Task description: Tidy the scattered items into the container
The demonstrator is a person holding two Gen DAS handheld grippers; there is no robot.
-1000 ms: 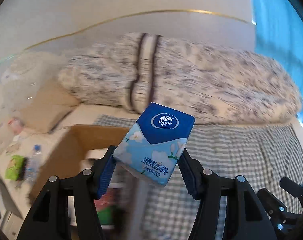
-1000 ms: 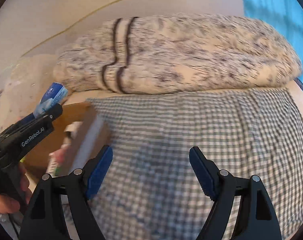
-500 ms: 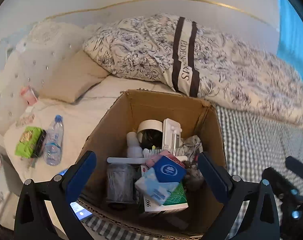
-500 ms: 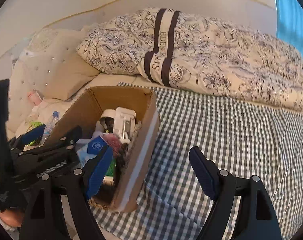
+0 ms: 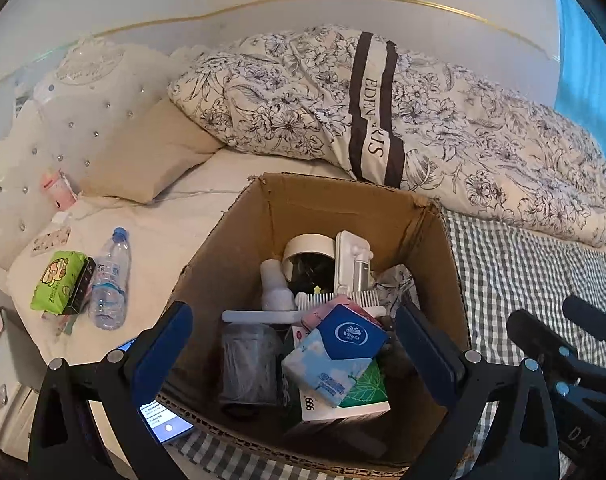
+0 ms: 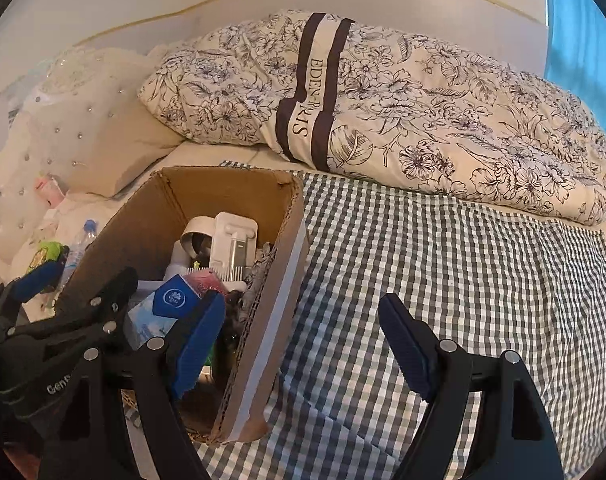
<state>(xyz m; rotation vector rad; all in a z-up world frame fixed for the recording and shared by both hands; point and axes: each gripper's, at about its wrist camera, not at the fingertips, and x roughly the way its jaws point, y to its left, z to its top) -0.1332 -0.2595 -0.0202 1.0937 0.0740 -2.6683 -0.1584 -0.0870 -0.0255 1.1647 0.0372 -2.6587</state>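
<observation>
An open cardboard box (image 5: 335, 200) stands on the bed, holding several items. On top of the pile lies a blue Vinda tissue pack (image 5: 335, 356), with a comb, a white bottle and a white case behind it. My left gripper (image 5: 299, 348) hangs open above the box, its fingers spread on either side of the tissue pack and apart from it. In the right wrist view the box (image 6: 287, 264) is at the left and the tissue pack (image 6: 171, 304) shows inside it. My right gripper (image 6: 303, 336) is open with nothing in it, over the box's right wall and the checked cloth.
Left of the box on the white sheet lie a clear water bottle (image 5: 109, 280) and a green packet (image 5: 57, 282). A phone (image 5: 163, 420) with a lit screen lies by the box's near left corner. A floral duvet (image 5: 423, 120) is bunched behind. Checked cloth (image 6: 463, 280) stretches right.
My left gripper opened and let go of the blue tissue pack, which now lies on top of the items in the box. Both views tilted down toward the box.
</observation>
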